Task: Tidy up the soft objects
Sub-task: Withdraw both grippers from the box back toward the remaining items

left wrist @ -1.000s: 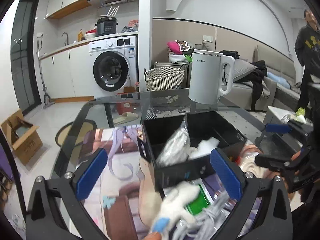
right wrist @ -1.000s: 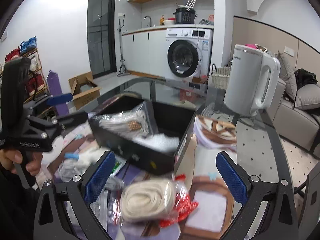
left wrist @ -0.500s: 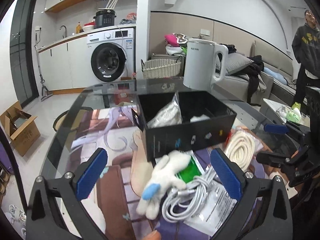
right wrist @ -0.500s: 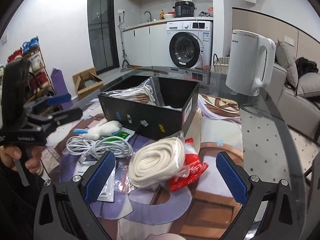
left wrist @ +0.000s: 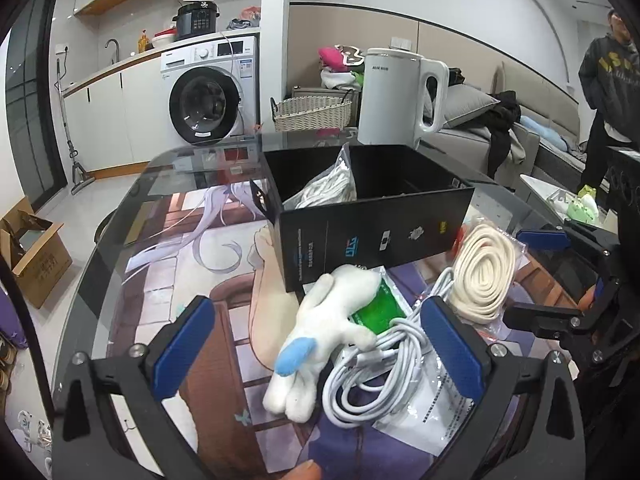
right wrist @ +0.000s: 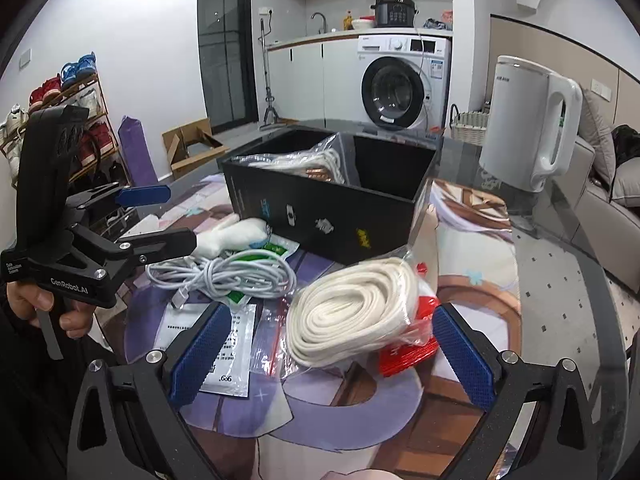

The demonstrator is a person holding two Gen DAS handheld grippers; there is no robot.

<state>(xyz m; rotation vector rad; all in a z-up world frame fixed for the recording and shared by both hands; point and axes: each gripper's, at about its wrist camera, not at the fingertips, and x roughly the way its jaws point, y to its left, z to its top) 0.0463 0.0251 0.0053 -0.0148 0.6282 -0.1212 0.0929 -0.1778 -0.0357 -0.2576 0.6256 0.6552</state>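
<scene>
Both grippers empty, fingers spread; plush toy (left wrist: 320, 332) touches black box (left wrist: 372, 236) front edge.

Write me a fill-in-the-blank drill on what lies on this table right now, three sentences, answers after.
1. The white plush toy has a patch coloured ____.
2. The bagged white rope sits inside the ____ box.
3. Both the left hand-held gripper and the right hand-held gripper have their jaws ____.

Missing words: blue; black; open
</scene>
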